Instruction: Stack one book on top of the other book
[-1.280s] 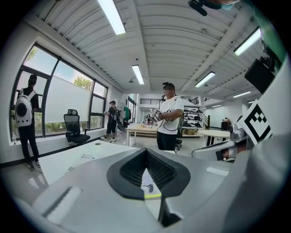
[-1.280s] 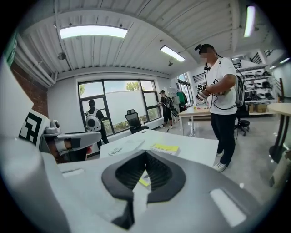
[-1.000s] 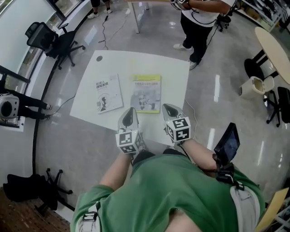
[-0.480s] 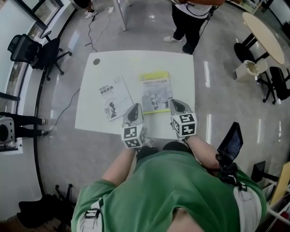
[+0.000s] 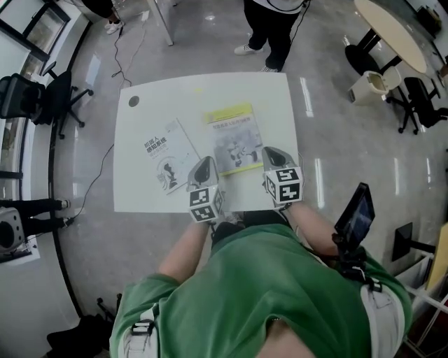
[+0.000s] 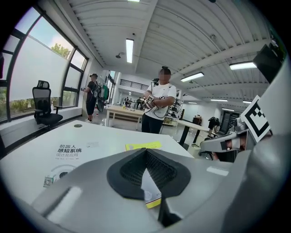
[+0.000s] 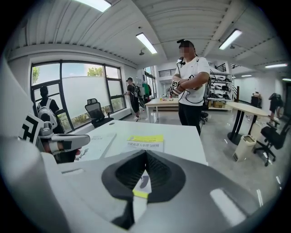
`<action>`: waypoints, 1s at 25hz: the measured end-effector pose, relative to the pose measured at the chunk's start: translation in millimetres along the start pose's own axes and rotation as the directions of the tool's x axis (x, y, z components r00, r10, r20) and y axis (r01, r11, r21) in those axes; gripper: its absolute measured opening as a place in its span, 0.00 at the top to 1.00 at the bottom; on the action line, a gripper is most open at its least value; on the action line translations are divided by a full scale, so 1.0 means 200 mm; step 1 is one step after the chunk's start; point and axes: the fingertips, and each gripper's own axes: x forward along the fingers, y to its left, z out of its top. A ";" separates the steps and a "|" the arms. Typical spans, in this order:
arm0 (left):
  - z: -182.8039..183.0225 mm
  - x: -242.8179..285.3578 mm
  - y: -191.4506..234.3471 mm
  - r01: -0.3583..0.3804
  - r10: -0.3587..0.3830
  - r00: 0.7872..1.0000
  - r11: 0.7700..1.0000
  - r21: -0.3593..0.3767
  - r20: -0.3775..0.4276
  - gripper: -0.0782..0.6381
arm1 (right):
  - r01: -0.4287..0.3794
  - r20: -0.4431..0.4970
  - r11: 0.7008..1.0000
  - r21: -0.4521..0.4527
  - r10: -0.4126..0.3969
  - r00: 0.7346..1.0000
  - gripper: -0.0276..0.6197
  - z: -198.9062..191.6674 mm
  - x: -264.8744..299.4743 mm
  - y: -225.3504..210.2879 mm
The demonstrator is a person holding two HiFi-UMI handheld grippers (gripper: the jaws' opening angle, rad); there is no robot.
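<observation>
Two books lie flat side by side on a white table (image 5: 140,199). The white book (image 5: 165,154) with dark print is on the left, tilted a little. The yellow-edged book (image 5: 235,138) with a grey picture lies to its right. My left gripper (image 5: 204,166) is shut and empty, hovering over the near edge between the books. My right gripper (image 5: 271,155) is shut and empty beside the yellow book's near right corner. In the left gripper view the white book (image 6: 68,152) and the yellow book (image 6: 143,146) lie ahead of the jaws. The right gripper view looks along the yellow book (image 7: 145,142).
A person in a white shirt and dark trousers (image 5: 271,21) stands at the table's far side. An office chair (image 5: 31,94) is at the left, a round table (image 5: 392,31) and a bin (image 5: 365,87) at the right. A grey round cap (image 5: 134,101) sits at the table's far left corner.
Both grippers have come forward and lower toward the books' near edges, the left one more. The head view has shifted, so the table sits higher and nearer the middle.
</observation>
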 end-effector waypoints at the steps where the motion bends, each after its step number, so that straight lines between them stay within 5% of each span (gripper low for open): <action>1: -0.02 0.02 0.00 -0.001 0.001 1.000 1.000 -0.003 -0.019 0.88 | 0.001 -0.010 1.000 0.004 -0.001 1.000 0.95 -0.01 0.02 -0.01; 15: -0.29 0.34 0.14 -0.045 0.038 0.974 0.999 -0.023 -0.224 0.88 | -0.028 -0.124 0.997 0.074 0.037 0.992 0.95 -0.17 0.37 -0.13; 21: -0.38 0.43 0.15 -0.031 0.013 0.947 0.998 -0.051 -0.322 0.77 | -0.027 -0.172 0.998 0.060 0.037 0.984 0.94 -0.22 0.47 -0.17; 25: -0.42 0.47 0.14 -0.017 -0.007 0.931 0.998 -0.062 -0.365 0.71 | -0.049 -0.216 0.996 0.073 0.064 0.974 0.81 -0.27 0.52 -0.18</action>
